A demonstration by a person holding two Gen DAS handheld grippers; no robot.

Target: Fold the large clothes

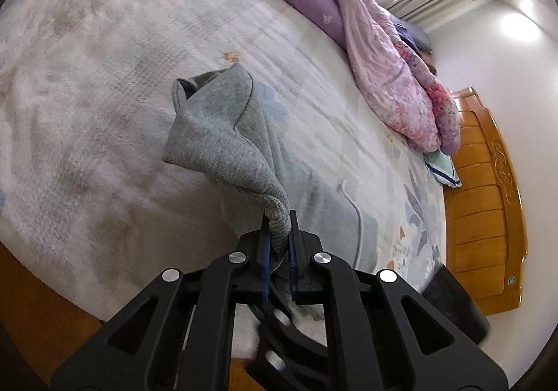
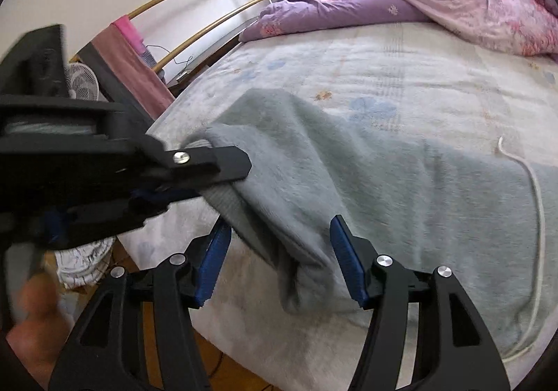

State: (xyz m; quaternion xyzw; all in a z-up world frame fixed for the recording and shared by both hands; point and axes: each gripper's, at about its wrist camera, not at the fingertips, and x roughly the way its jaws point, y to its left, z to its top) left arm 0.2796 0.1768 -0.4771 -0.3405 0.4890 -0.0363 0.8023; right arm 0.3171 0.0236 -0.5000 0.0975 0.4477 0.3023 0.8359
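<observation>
Left tool [image 1: 279, 244] is clamped on the ribbed hem of the grey garment [image 1: 223, 136]. Right tool [image 2: 279, 262] gapes, apparently gripping nothing. Fabric is soft, limp, light: take hems or corners.

The person's hand [image 2: 31, 317] is a blur at the picture's edge. The left gripper [image 2: 223, 164] hides part of the grey garment [image 2: 383, 189].

A wide bed [image 2: 401, 53] carries everything, covered by a pale sheet printed with faint blue and orange flowers. A grey sweatshirt [image 2: 401, 189] with a white drawstring [image 2: 538, 216] lies spread near the bed's close edge, partly lifted at one end. A crumpled purple and pink floral quilt [image 2: 418, 4] lies heaped along the far side, near the wooden headboard [image 1: 488, 189].
</observation>
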